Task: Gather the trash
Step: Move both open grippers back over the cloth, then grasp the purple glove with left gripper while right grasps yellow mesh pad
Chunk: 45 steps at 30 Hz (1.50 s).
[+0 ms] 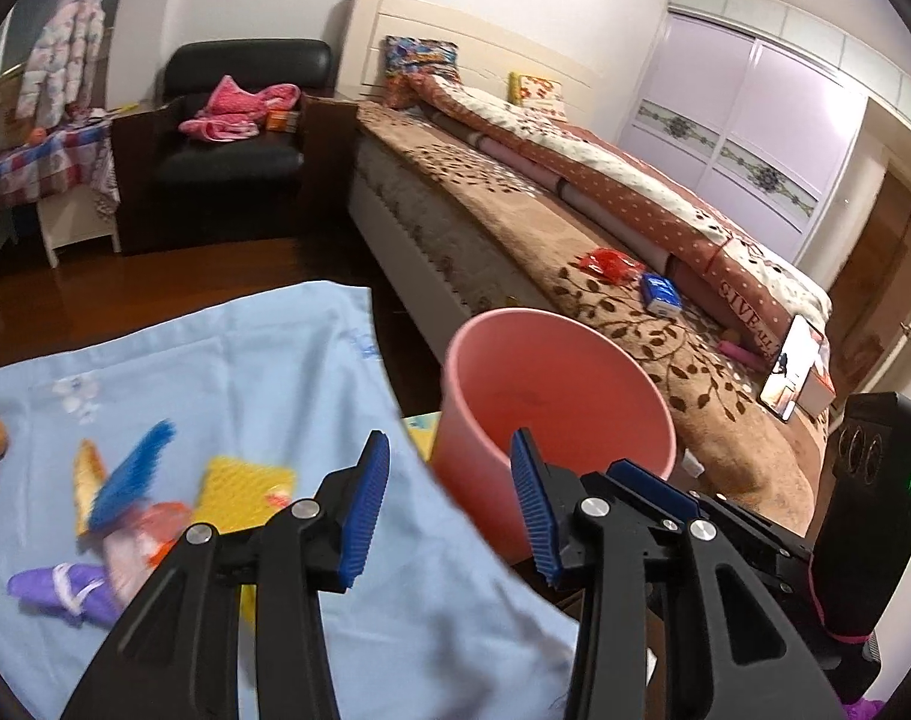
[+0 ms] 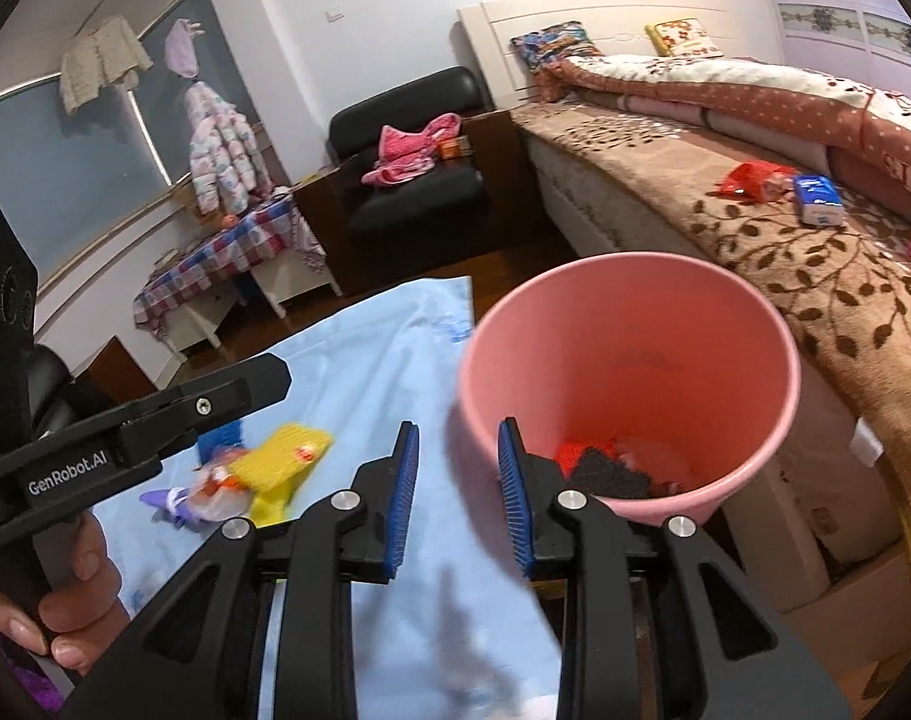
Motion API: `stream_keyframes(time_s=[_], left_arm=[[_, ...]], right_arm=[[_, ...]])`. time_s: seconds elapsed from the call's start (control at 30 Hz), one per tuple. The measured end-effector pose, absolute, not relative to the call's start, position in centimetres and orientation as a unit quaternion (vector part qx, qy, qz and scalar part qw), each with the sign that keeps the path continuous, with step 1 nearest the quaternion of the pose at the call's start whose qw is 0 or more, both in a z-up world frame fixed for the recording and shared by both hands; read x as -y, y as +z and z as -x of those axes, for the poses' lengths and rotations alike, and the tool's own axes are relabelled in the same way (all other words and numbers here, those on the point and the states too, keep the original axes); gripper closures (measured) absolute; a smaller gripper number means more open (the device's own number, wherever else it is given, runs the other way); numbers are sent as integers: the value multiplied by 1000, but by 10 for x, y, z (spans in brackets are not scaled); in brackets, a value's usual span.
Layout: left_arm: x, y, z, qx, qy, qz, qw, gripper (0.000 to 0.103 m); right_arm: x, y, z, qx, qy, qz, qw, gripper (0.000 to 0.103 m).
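Left wrist view: the left tongs (image 1: 449,504) stand spread and hold nothing, above the blue-clothed bench (image 1: 311,354). The trash pile (image 1: 155,504) (yellow net, crumpled wrappers, purple bag) looks light, soft and crinkly; pinching a bunched fold seems best.

Right wrist view: the right tongs (image 2: 458,498) are also spread, beside the pink bin (image 2: 779,360), which already holds scraps (image 2: 611,462). The other gripper's arm crosses over the pile.
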State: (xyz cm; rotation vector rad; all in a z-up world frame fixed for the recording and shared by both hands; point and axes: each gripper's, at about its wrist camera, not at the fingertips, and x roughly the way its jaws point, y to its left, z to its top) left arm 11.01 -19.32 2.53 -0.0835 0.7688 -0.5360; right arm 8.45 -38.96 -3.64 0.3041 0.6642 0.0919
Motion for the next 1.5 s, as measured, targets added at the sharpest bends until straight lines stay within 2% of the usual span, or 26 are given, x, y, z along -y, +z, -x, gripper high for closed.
stream_keyframes(time_s=[0.57, 0.87, 1.13, 1.27, 1.5], left_arm=[[69, 21, -76, -336, -176, 27, 925, 62], [9, -10, -67, -363, -119, 35, 923, 62], [-13, -34, -66, -391, -90, 37, 915, 62], [-19, -46, -67, -419, -89, 66, 901, 62], [-33, -67, -88, -477, -98, 189, 853, 62]], right_arm=[[317, -35, -80, -337, 104, -131, 927, 75], [298, -44, -85, -356, 123, -120, 918, 75], [288, -56, -90, -381, 142, -125, 905, 75], [284, -58, -91, -383, 146, -122, 904, 75], [282, -63, -93, -389, 152, -121, 900, 75]])
